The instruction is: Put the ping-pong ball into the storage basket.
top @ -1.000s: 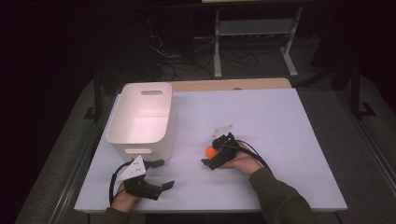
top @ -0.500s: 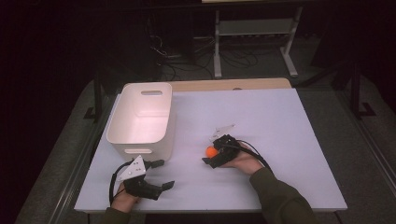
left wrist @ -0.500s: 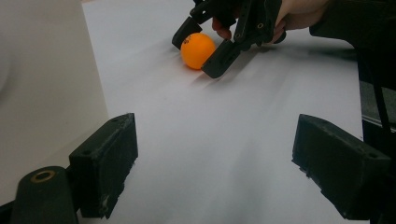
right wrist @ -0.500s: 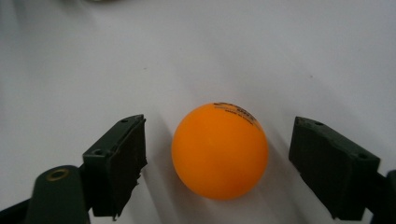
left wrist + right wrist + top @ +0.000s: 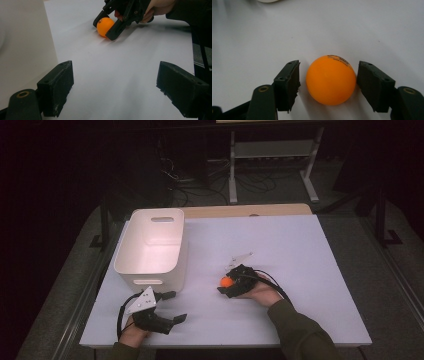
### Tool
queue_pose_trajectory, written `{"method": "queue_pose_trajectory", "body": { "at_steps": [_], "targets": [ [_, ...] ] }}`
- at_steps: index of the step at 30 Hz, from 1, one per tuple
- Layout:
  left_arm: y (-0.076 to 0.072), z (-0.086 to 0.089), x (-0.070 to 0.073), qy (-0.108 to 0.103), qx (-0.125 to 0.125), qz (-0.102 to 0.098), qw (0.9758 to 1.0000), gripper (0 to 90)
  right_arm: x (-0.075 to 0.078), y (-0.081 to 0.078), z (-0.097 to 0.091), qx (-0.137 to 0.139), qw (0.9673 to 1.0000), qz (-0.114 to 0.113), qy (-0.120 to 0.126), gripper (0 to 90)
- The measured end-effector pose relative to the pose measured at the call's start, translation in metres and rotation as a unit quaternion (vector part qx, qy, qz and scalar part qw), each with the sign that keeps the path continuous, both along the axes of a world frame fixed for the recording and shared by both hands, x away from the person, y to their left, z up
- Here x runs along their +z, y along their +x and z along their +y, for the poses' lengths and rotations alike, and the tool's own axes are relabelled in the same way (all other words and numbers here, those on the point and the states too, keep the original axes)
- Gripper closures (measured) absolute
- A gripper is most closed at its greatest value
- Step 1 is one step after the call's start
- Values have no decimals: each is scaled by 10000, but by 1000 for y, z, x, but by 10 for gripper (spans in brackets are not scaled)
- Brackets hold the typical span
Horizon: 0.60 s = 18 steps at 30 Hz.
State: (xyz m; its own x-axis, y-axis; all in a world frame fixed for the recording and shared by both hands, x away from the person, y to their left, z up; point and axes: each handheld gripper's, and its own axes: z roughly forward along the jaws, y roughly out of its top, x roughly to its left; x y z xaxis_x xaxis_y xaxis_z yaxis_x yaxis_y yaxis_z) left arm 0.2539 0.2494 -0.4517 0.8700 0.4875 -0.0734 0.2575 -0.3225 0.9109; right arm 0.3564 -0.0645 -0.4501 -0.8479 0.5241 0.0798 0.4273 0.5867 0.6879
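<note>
Orange ball [image 5: 331, 80] is seen resting on the white table [image 5: 300, 250], right of the white bin [image 5: 152, 245] and well apart from it. Right tool [image 5: 226, 285] is set around the ball — its jaws have just been closing, a thin gap remaining on each side, so no grip is made out yet. Left tool [image 5: 179, 307] is held low near the table's front edge — jaws wide apart, nothing between them.

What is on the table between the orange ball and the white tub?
Nothing: bare white table lies between the orange ball and the white tub, seen from the high view.
</note>
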Motion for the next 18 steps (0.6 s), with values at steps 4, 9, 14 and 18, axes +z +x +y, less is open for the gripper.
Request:
{"method": "queue_pose_trajectory", "body": {
  "at_steps": [4, 9, 14, 18],
  "targets": [
    [0, 0, 0, 1, 0, 3, 10000, 140, 0, 0, 0, 5, 10000, 3, 0, 377],
    [0, 0, 0, 1, 1, 6, 10000, 140, 1, 0, -1, 25, 10000, -6, 2, 413],
    [0, 0, 0, 5, 0, 5, 10000, 140, 1, 0, -1, 40, 10000, -8, 16, 460],
    [0, 0, 0, 6, -2, 2, 10000, 140, 1, 0, -1, 56, 10000, -2, 1, 472]
  ]
}}
